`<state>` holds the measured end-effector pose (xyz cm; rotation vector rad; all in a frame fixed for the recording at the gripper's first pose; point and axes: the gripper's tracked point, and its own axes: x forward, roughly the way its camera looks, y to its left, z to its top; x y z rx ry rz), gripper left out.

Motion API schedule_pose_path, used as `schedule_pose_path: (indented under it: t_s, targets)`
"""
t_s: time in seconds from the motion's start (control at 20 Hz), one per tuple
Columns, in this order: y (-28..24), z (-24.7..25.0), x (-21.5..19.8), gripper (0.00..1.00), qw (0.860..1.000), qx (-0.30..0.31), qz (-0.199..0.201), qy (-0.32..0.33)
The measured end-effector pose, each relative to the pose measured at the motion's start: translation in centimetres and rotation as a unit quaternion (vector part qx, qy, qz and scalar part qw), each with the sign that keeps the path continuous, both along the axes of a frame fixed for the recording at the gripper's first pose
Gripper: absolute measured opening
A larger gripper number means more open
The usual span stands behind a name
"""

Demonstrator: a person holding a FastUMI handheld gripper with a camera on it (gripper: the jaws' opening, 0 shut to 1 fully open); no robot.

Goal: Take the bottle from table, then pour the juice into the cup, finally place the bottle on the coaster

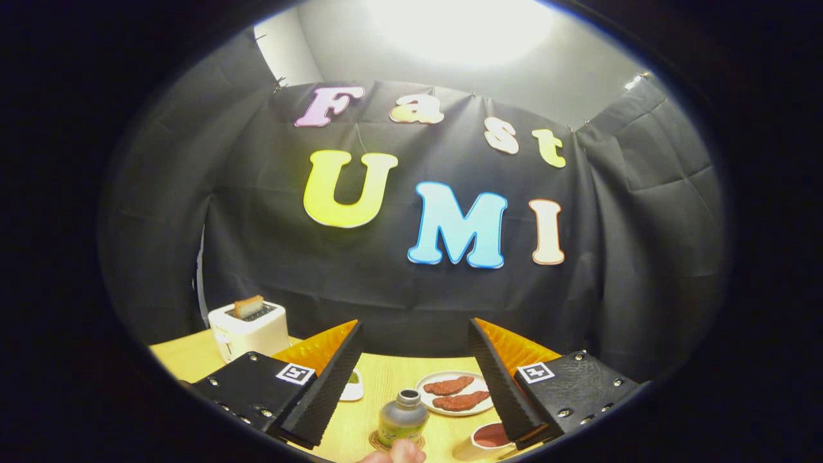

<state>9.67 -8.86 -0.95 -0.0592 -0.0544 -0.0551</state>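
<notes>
A small green bottle point(403, 418) with a grey cap stands upright on a round coaster point(378, 442) on the wooden table point(189, 357). To its right is a cup point(488, 440) with reddish juice in it, partly hidden by one finger. My gripper point(415, 321) is open and lifted clear of the bottle, which sits below the wide gap between the fingers with nothing touching it. A person's fingertip point(400, 454) shows just in front of the bottle.
Beyond the bottle, a white plate point(427, 385) holds two reddish-brown pieces. A small white dish point(353, 388) with something green peeks out by the left finger. A white toaster point(248, 332) with a slice of toast stands at the table's far left.
</notes>
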Motion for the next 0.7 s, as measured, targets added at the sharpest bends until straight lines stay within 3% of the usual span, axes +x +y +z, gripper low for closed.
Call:
schedule_pose_path:
  t_s: [0.45, 0.7]
  targets:
    - [1.1, 6.1, -3.0, 0.99, 0.999, -0.028, 0.04, -0.011]
    - [-1.7, 7.7, -3.8, 0.99, 1.0, 0.007, 0.022, -0.009]
